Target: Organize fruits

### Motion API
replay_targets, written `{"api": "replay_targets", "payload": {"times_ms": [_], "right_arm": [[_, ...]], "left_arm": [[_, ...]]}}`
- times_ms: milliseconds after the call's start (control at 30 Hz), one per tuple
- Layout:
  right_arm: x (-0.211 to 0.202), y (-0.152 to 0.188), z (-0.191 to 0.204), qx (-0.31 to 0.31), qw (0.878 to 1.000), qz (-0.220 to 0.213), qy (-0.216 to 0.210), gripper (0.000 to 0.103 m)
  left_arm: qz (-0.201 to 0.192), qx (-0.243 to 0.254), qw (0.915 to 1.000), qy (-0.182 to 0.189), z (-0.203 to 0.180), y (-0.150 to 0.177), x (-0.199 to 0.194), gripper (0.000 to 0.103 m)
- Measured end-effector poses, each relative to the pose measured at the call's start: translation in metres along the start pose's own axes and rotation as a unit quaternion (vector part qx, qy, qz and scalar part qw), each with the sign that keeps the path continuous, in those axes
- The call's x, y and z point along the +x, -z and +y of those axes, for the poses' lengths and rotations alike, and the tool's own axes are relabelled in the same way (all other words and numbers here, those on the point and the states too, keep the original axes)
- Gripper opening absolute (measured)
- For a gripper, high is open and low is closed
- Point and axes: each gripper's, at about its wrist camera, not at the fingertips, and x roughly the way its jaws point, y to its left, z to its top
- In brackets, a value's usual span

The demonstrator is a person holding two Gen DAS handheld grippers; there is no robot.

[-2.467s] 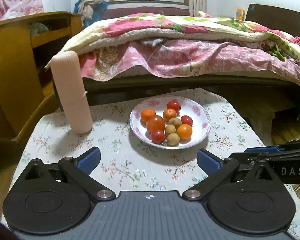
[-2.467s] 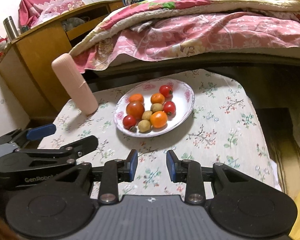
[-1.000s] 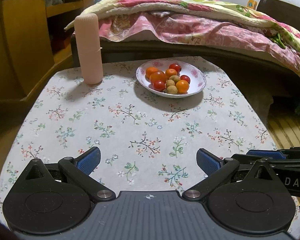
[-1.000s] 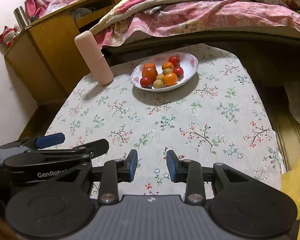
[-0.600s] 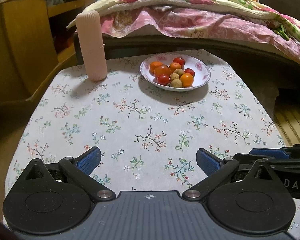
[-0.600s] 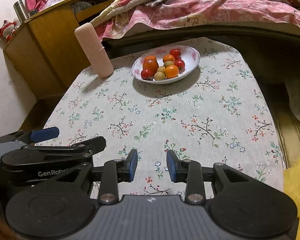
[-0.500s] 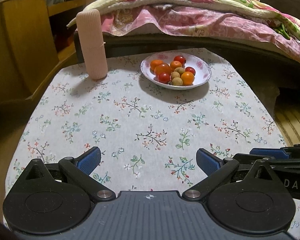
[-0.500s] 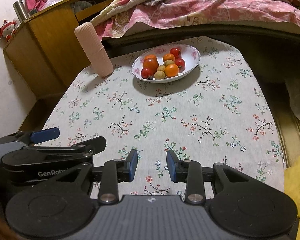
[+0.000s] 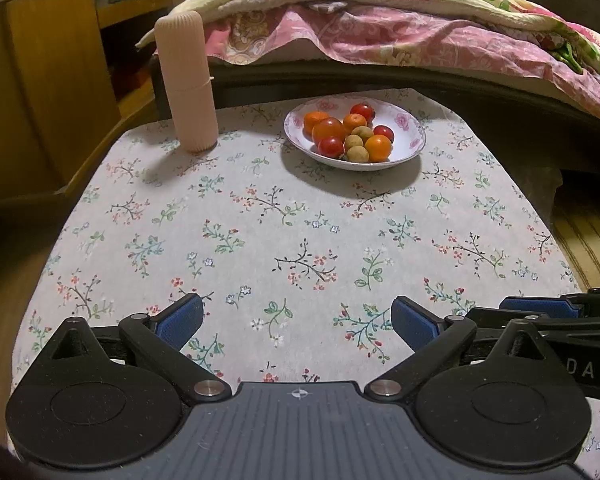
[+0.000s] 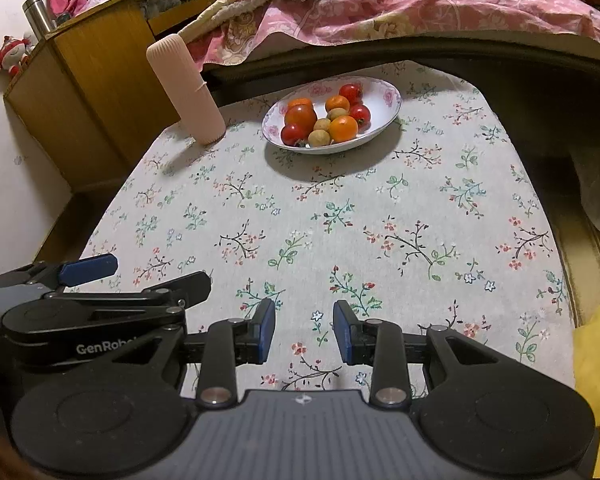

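A white floral plate stands at the far side of the table and holds several small fruits: oranges, red tomatoes and brown longans. It also shows in the right wrist view. My left gripper is wide open and empty, low over the near edge of the table. My right gripper is partly open and empty, also near the front edge, to the right of the left one. Both are far from the plate.
A tall pink ribbed cylinder stands upright left of the plate. The table has a floral cloth. A bed with pink bedding lies behind it, and a wooden cabinet stands to the left.
Both grippers have pulled back from the plate toward the near edge of the table, then eased slightly forward again. Both jaw openings are unchanged.
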Motion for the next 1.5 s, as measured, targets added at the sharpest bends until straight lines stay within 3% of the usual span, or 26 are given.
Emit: {"api": "replay_targets", "payload": {"times_ms": [1500], "right_arm": [[0.0019,0.0016,0.0025,-0.001,1.0,0.011,0.007,0.034]], "left_arm": [[0.005,0.012,0.9999,-0.011,-0.0051,0.0039,-0.0021,0.097]]}}
